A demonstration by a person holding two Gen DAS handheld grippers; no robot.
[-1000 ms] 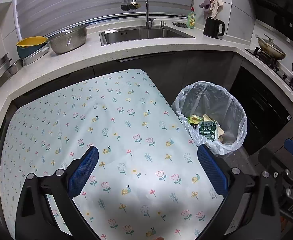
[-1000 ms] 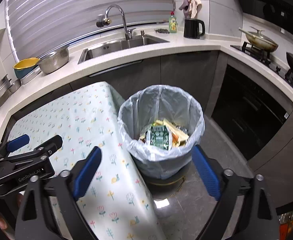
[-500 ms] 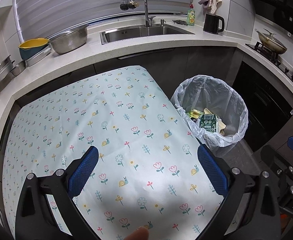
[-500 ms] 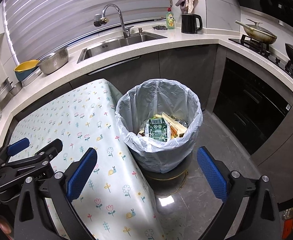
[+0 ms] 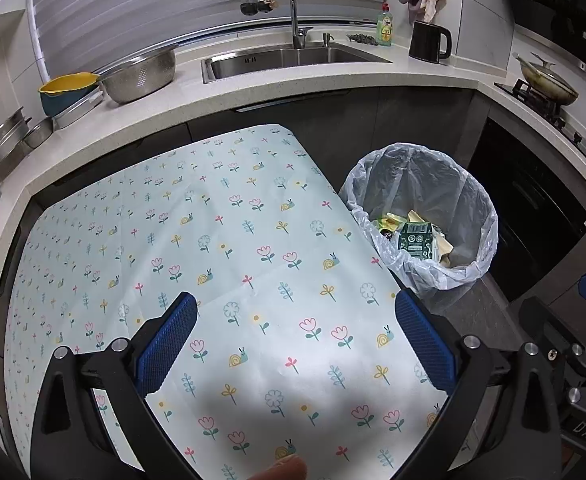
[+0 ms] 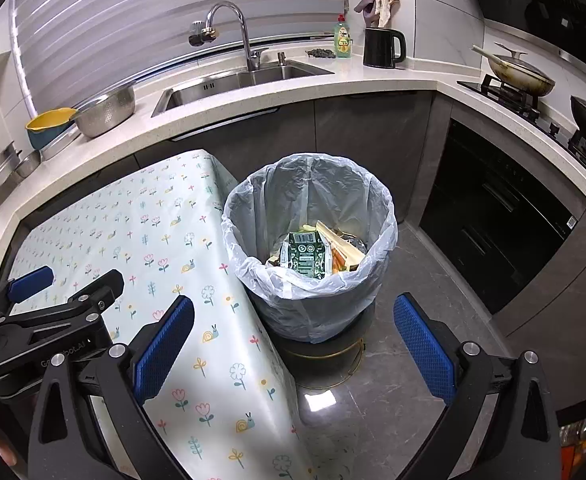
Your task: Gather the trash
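Note:
A bin lined with a clear bag stands on the floor right of the table. Inside lie a dark green carton and yellow wrappers. My left gripper is open and empty above the floral tablecloth. My right gripper is open and empty, above the table's right edge and the floor in front of the bin. The left gripper's side shows in the right wrist view.
A white counter wraps around behind with a sink, steel colander, yellow-blue bowl, black kettle and soap bottle. A stove with pans and dark oven are on the right.
Both grippers have drawn back and risen a little, so the table and bin look farther away. Both stayed open and empty.

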